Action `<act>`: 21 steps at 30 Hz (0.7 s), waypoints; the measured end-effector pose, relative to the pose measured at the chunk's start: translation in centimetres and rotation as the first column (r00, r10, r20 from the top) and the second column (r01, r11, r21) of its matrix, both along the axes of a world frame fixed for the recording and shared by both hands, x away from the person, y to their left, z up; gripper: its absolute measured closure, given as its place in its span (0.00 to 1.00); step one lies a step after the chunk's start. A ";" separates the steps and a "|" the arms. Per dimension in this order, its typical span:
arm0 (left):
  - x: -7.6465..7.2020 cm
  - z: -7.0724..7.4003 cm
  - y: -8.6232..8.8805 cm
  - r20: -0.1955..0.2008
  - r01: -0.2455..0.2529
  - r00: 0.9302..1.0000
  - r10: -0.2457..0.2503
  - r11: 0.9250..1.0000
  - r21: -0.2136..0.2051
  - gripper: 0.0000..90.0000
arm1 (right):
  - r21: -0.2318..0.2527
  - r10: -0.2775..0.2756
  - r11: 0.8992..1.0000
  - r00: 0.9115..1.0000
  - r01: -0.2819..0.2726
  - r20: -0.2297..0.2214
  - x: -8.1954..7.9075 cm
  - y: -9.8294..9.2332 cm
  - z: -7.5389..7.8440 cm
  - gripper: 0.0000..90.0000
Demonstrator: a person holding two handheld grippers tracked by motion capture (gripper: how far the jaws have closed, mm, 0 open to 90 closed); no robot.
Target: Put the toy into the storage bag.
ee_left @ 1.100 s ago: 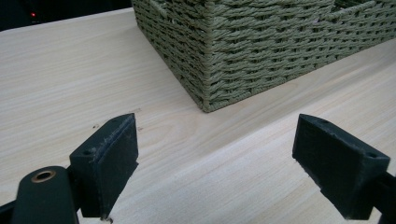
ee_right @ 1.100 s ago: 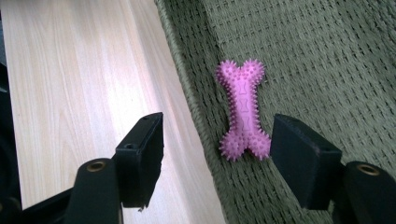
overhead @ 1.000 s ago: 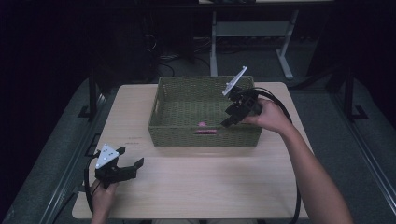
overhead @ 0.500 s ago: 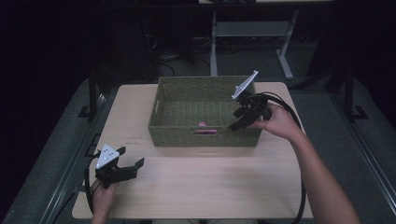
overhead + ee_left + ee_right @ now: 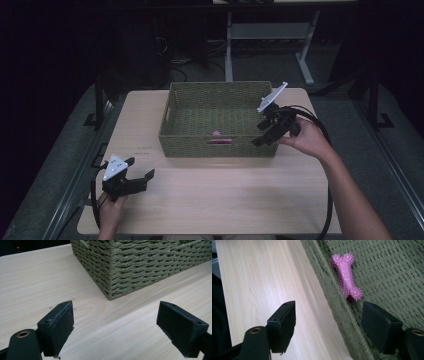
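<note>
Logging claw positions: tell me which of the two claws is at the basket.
The right claw, open, sits at the green woven basket's front right corner. The left claw, also open, rests apart on the table.

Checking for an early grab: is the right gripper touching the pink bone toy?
Apart. In the right gripper view the open right gripper straddles the basket wall; the bone toy lies beyond.

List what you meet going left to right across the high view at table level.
Left tool, open over the bare table → woven green basket → pink spiky bone toy inside it, by the near wall → right tool, open at the basket's right near corner → the hand holding it.
</note>
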State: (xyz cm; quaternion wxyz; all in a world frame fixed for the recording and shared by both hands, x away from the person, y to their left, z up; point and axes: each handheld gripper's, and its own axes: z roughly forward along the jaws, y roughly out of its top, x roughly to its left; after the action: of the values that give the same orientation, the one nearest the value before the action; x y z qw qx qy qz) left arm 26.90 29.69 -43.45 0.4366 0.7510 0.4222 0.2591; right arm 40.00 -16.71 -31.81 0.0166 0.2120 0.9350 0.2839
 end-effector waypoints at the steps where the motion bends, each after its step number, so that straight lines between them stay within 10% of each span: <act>1: 0.0 0.0 0.0 0.000 -0.001 1.000 0.001 1.000 0.000 0.15 | 0.000 0.000 1.000 1.000 0.000 0.000 -0.1 -0.1 0.0 0.31; 21: 0.0 0.0 -0.1 0.002 0.000 1.000 0.000 1.000 0.006 0.15 | 0.020 -0.026 0.999 1.000 0.026 -0.001 -2.8 -2.3 -2.2 0.29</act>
State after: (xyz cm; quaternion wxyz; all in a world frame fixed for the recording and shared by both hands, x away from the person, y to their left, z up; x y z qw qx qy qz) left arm 26.90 29.60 -43.47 0.4349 0.7520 0.4211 0.2609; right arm 37.19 -18.99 -34.00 0.0177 0.2244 0.9292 0.2931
